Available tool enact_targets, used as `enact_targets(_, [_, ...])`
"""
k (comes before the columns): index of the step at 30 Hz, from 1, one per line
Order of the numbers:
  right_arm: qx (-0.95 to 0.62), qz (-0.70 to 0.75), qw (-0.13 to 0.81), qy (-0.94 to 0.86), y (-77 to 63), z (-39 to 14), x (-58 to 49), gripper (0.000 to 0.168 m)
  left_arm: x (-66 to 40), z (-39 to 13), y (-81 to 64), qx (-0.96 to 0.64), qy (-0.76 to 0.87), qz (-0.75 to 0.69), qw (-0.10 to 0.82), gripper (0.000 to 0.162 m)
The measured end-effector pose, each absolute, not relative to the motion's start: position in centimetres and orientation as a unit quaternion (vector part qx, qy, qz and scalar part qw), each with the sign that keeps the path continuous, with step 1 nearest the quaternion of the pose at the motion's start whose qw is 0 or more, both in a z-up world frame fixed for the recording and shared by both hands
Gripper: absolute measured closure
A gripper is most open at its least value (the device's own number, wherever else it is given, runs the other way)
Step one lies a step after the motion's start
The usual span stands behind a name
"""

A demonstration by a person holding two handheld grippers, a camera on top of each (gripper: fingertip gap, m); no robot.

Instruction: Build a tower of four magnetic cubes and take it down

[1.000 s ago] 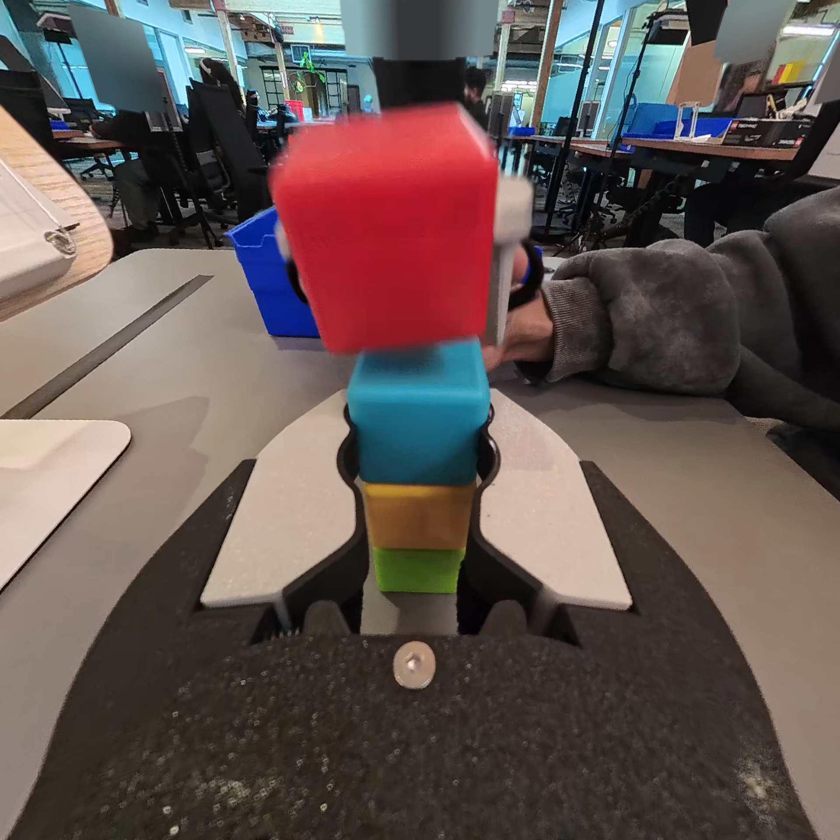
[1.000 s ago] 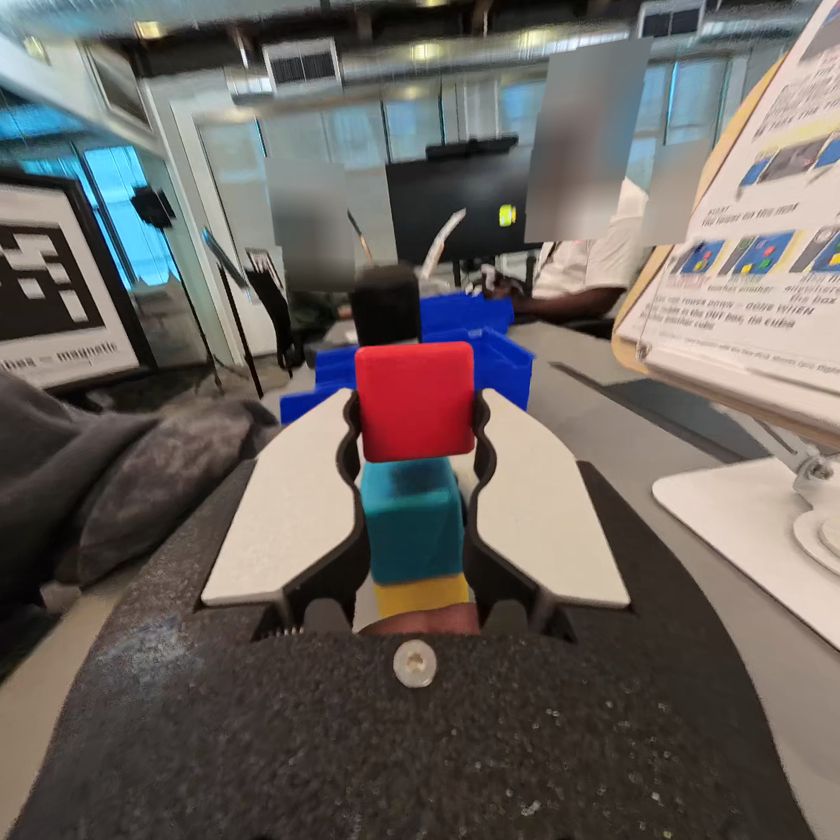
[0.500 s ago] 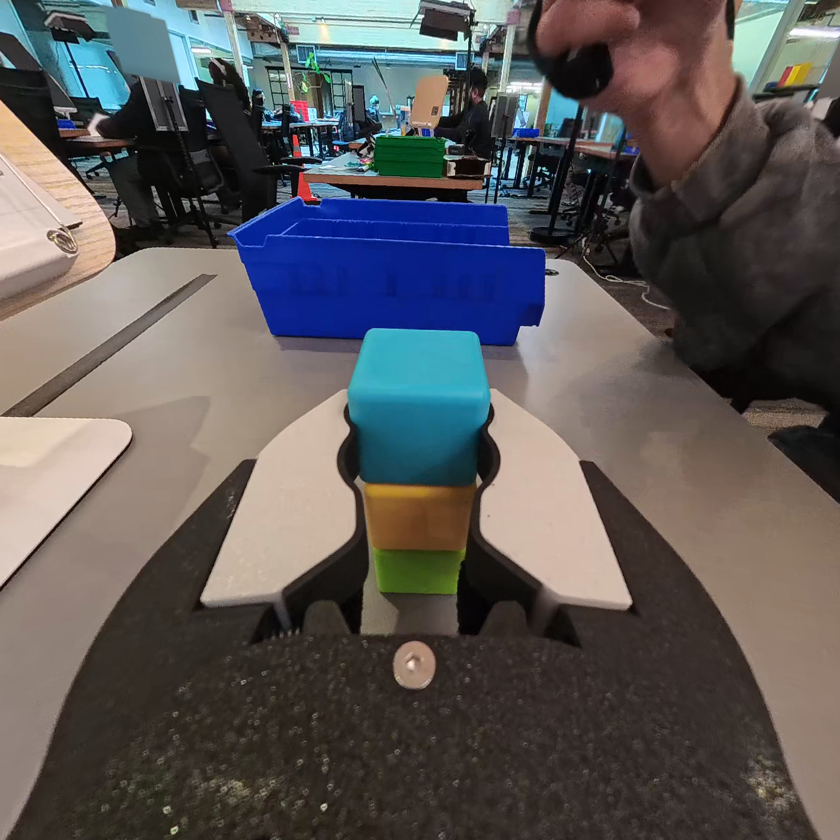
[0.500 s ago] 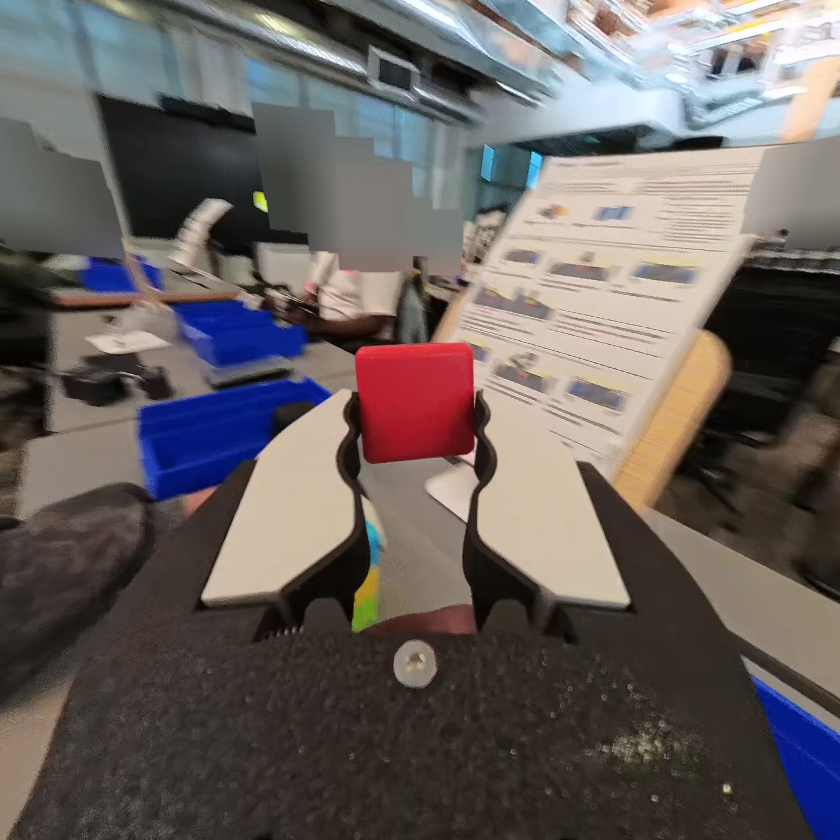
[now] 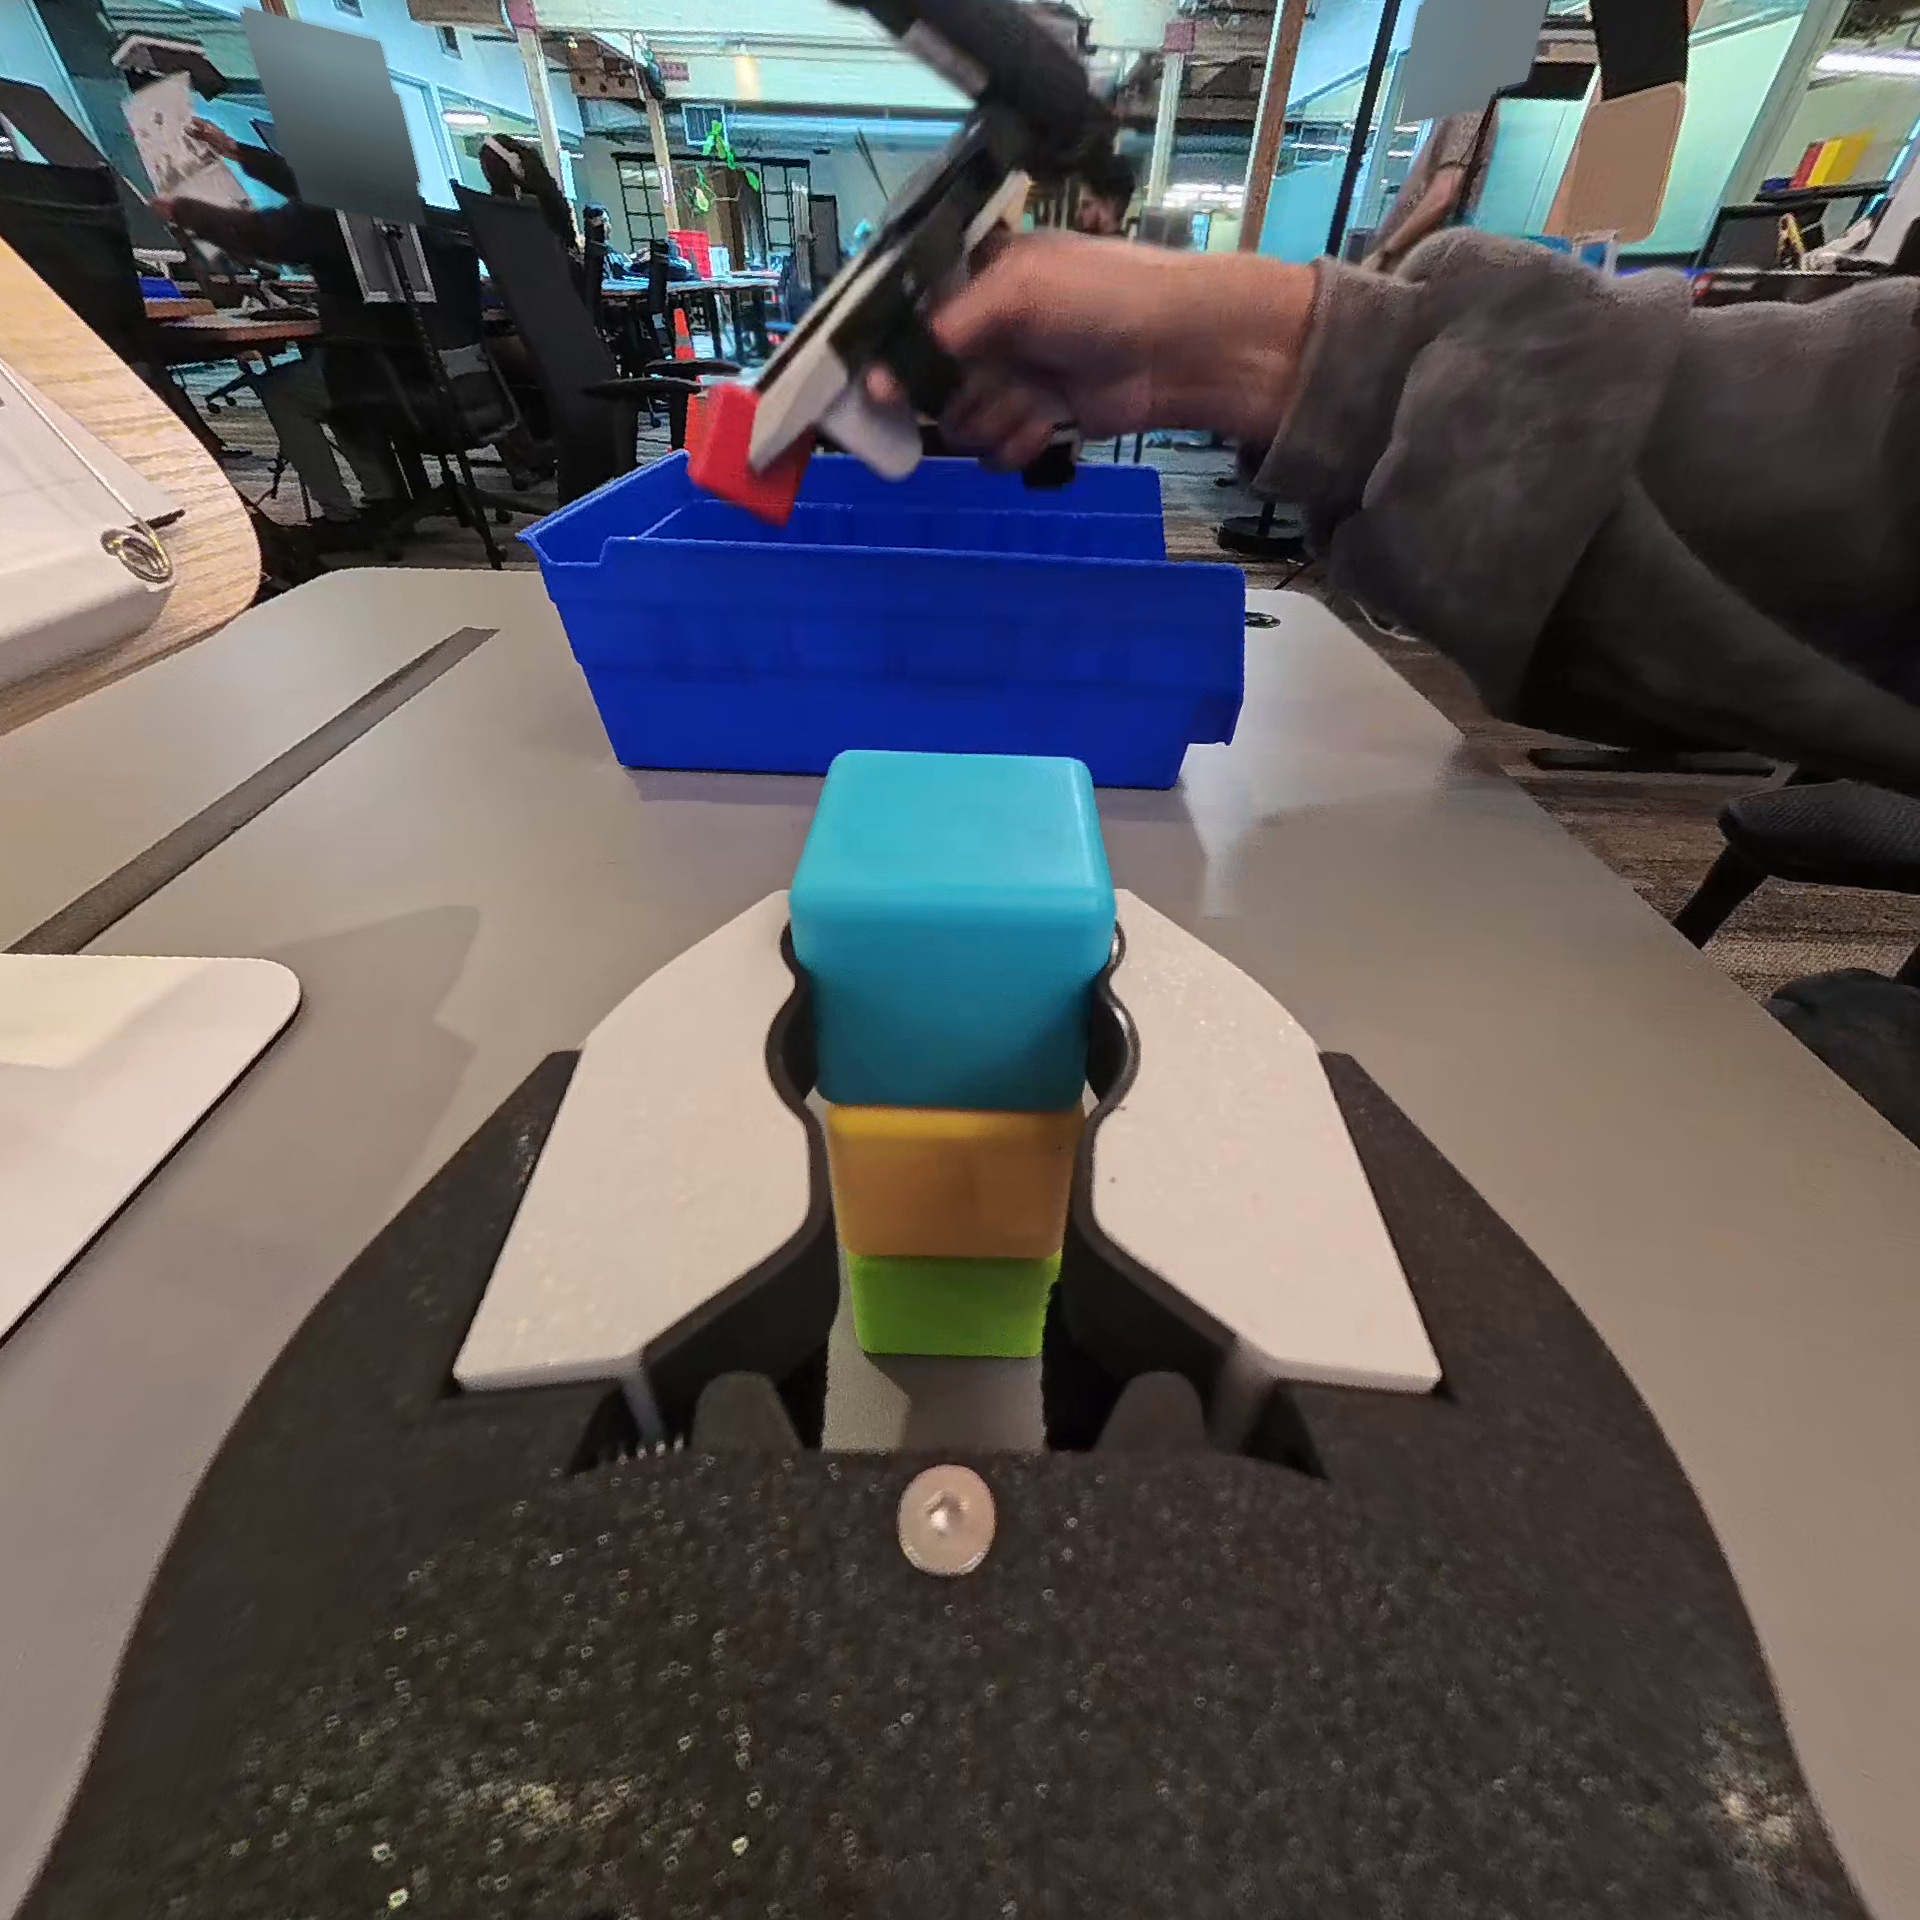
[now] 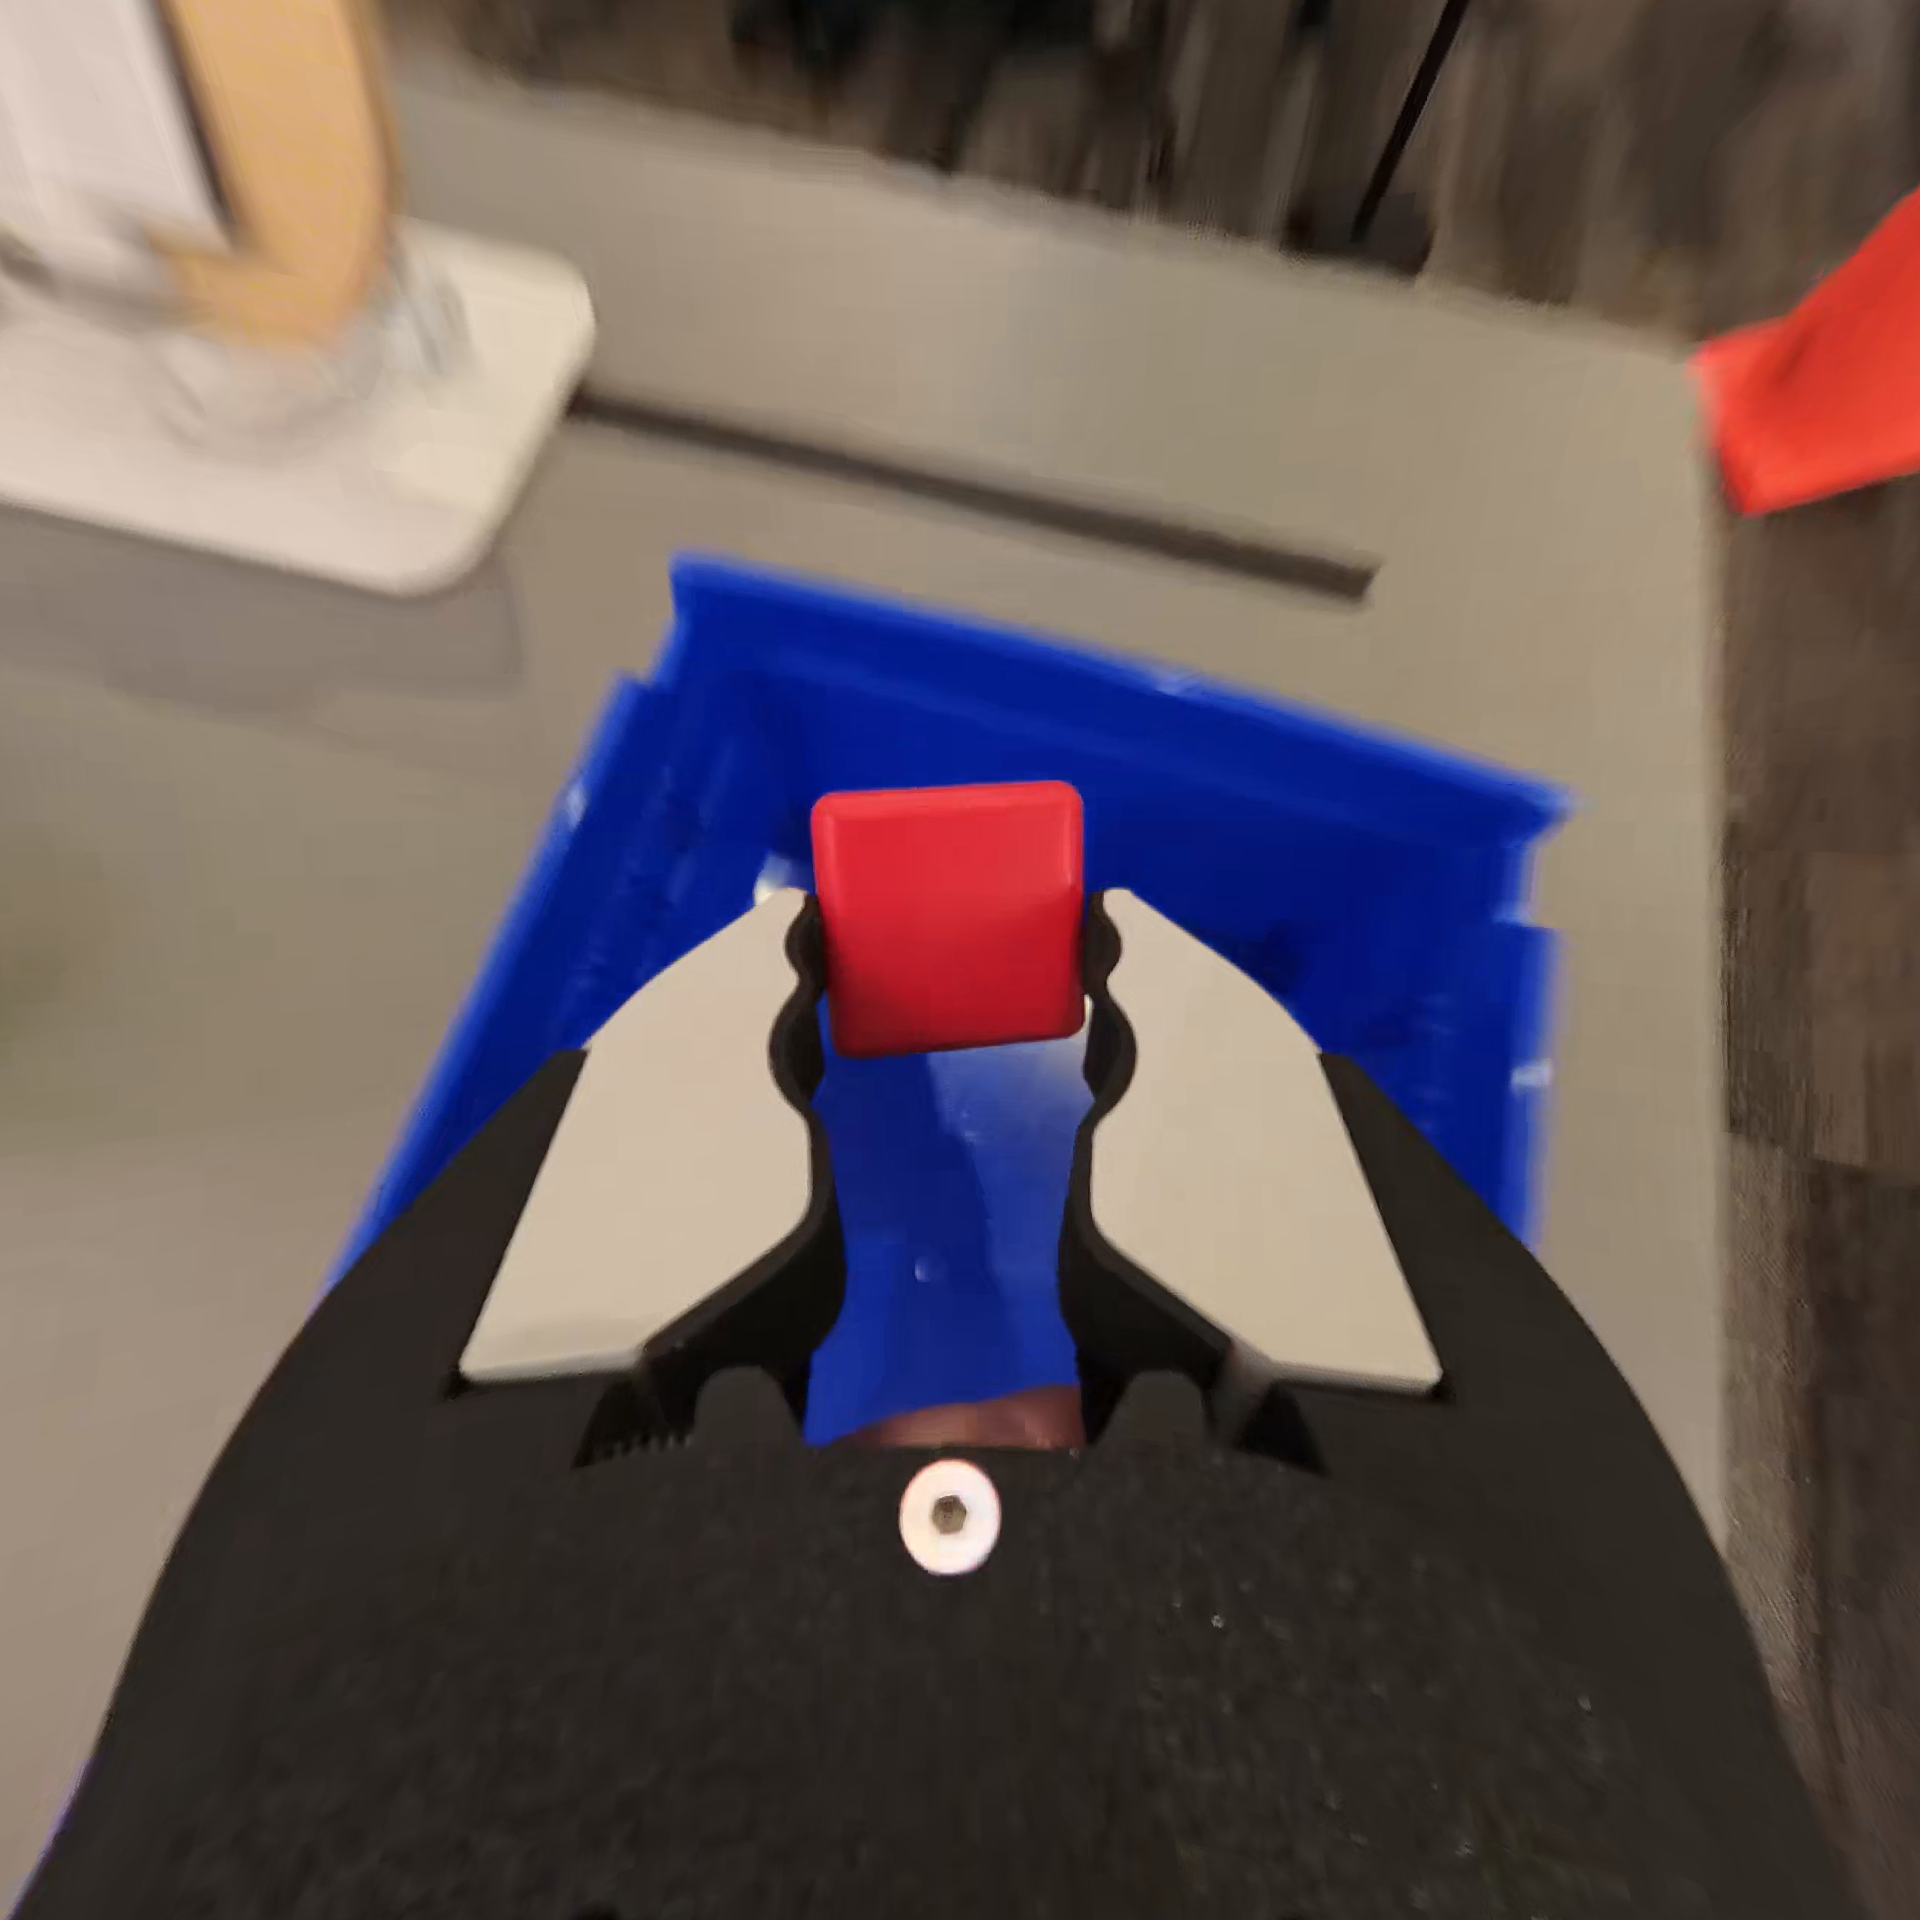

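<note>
In the left wrist view a stack of three cubes stands on the grey table [image 5: 416, 831]: a teal cube [image 5: 951, 925] on top, a yellow cube [image 5: 951, 1179] under it, a green cube [image 5: 945, 1304] at the bottom. My left gripper [image 5: 951, 987] is shut on the teal cube. My right gripper [image 6: 948, 940] is shut on a red cube [image 6: 948, 914] and holds it, tilted down, above the open blue bin [image 6: 1299, 790]. From the left wrist view that gripper [image 5: 800, 436] and the red cube [image 5: 740, 455] hang over the bin's [image 5: 894, 644] far left part.
A person's hand and grey sleeve [image 5: 1558, 436] reach in from the right over the bin. A white stand base [image 5: 94, 1070] lies at the left with a wooden board [image 5: 114, 436] behind it. The table's right edge [image 5: 1662, 935] drops to chairs. A red object [image 6: 1829, 384] lies past the table's edge.
My right gripper lifted the red cube off the teal cube, carried it away and swung down over the blue bin. The left gripper and the three-cube stack have not moved.
</note>
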State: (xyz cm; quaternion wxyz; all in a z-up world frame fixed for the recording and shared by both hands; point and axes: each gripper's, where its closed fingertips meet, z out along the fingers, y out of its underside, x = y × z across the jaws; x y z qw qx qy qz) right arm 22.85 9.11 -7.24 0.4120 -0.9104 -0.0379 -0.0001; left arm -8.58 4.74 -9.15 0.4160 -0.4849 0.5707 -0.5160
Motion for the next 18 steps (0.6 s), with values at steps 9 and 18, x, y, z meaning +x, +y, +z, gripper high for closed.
enact_targets(9, [-0.963, -0.084, 0.224, -0.128, 11.6, -16.5, 21.6, 0.120, -8.6, -9.2, 4.7, -0.485, 0.571, -0.516, 0.415, 0.113])
enact_targets(18, [-0.951, -0.082, 0.273, -0.115, 12.3, -15.0, 21.4, 0.104, -8.6, -9.2, 4.7, -0.485, 0.570, -0.516, 0.416, 0.113])
